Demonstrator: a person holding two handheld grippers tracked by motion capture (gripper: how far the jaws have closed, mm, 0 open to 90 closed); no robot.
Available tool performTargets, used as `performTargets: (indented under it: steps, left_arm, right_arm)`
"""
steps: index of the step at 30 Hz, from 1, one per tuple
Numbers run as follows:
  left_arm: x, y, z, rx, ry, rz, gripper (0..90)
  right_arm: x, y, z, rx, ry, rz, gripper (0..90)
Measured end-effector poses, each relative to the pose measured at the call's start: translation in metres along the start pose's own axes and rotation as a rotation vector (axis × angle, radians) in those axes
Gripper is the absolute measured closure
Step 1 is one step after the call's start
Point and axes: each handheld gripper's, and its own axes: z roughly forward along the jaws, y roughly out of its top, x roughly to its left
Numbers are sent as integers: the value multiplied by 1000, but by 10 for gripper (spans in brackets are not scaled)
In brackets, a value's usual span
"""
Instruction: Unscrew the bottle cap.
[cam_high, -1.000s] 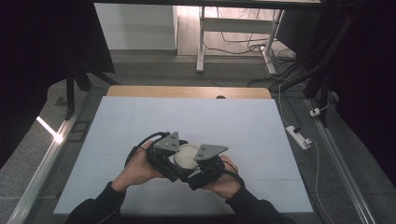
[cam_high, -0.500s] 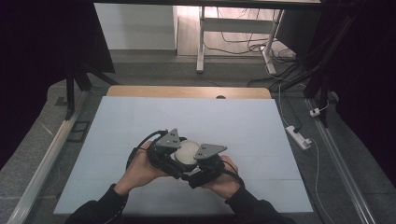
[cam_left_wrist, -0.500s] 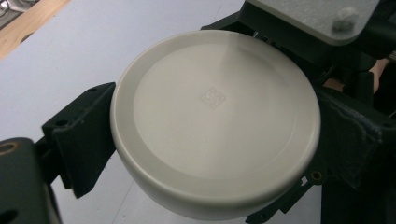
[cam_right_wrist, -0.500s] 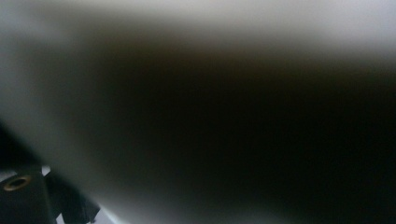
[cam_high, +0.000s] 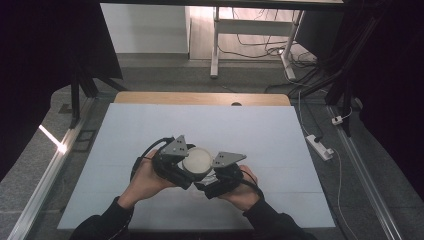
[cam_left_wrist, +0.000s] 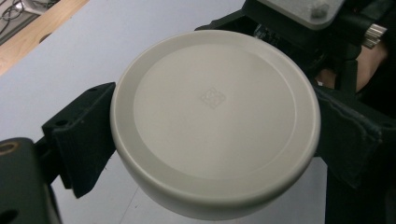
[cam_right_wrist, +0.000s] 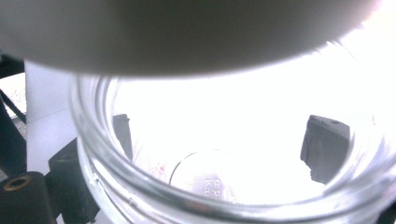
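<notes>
A round off-white lid (cam_left_wrist: 215, 116) is clamped across its rim by my left gripper (cam_left_wrist: 215, 135), one black jaw on each side. In the high view the lid (cam_high: 198, 160) sits between both hands near the table's front middle. My right gripper (cam_right_wrist: 224, 144) is shut on a clear glass jar (cam_right_wrist: 140, 196); its fingers (cam_right_wrist: 324, 147) show through the glass wall. The lid (cam_right_wrist: 177, 32) hangs just over the jar's open mouth, with a gap between it and the rim. In the high view the left gripper (cam_high: 172, 162) and right gripper (cam_high: 220, 175) nearly touch.
The white table top (cam_high: 250, 130) has a wooden strip (cam_high: 200, 98) along its far edge. A power strip (cam_high: 320, 146) lies on the floor to the right. Desk legs and cables (cam_high: 250, 45) stand beyond the table.
Both hands have drifted slightly left and away from the front edge with the lid and jar. The grips are unchanged.
</notes>
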Motion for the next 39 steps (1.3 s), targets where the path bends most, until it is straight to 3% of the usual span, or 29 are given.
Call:
performTargets:
  steps: [22, 39]
  left_arm:
    - [-3, -9, -14, -33, -1, -8, 82]
    - [-9, -16, -16, -44, -14, -6, 81]
  right_arm:
    - [-17, -1, -4, -8, -51, 31, 64]
    - [-34, 2, 1, -12, -79, 50, 65]
